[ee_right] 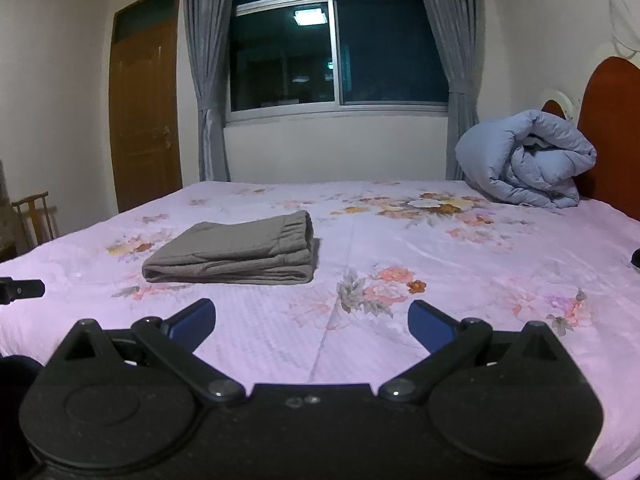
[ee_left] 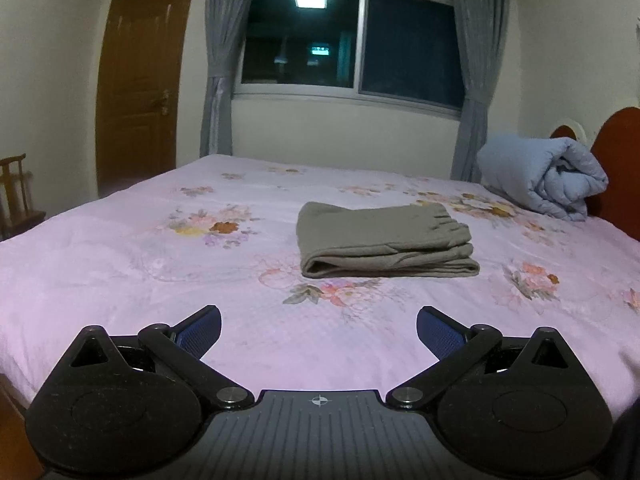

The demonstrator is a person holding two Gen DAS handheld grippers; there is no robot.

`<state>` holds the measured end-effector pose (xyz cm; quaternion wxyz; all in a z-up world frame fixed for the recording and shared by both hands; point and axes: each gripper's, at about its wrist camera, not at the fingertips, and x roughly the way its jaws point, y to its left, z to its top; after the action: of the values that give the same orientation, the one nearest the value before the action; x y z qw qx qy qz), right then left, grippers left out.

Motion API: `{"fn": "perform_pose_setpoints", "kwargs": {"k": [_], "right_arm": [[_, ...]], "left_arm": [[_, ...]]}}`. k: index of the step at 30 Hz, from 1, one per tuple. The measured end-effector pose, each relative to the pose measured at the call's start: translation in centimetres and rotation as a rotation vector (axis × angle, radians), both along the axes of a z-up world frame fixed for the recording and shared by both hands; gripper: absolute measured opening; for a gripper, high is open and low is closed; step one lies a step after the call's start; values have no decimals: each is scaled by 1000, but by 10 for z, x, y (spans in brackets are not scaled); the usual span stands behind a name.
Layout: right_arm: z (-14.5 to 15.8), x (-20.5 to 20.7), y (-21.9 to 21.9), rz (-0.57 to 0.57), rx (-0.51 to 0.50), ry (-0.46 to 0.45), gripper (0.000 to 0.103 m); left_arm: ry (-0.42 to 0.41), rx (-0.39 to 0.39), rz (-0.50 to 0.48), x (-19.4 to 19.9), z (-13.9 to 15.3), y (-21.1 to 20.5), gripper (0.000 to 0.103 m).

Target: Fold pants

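Observation:
The grey-brown pants lie folded in a neat stack of layers on the pink floral bedspread, elastic waistband at the right end. In the right wrist view the same folded pants sit left of centre. My left gripper hovers over the near part of the bed, well short of the pants, open with nothing between its blue-padded fingers. My right gripper is also open and empty, nearer than the pants and to their right. The tip of the left gripper shows at the left edge of the right wrist view.
A rolled light-blue quilt rests at the far right by the red-brown headboard. Beyond the bed are a dark window with grey curtains, a wooden door and a wooden chair at the left.

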<state>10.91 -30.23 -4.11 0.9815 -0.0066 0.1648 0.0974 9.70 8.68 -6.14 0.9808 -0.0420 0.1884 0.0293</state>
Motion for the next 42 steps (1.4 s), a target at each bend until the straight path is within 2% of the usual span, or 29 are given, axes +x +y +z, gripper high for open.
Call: {"fn": "perform_pose_setpoints", "kwargs": {"k": [7,42], "right_arm": [[-1,-2,6,11,-22,-4,97],[0,-3,3,-6,-2,3,97]], "left_arm": [[-10,6,-8,-1,1,-3,103],[-21,5,-15,2,1,-5,103]]}}
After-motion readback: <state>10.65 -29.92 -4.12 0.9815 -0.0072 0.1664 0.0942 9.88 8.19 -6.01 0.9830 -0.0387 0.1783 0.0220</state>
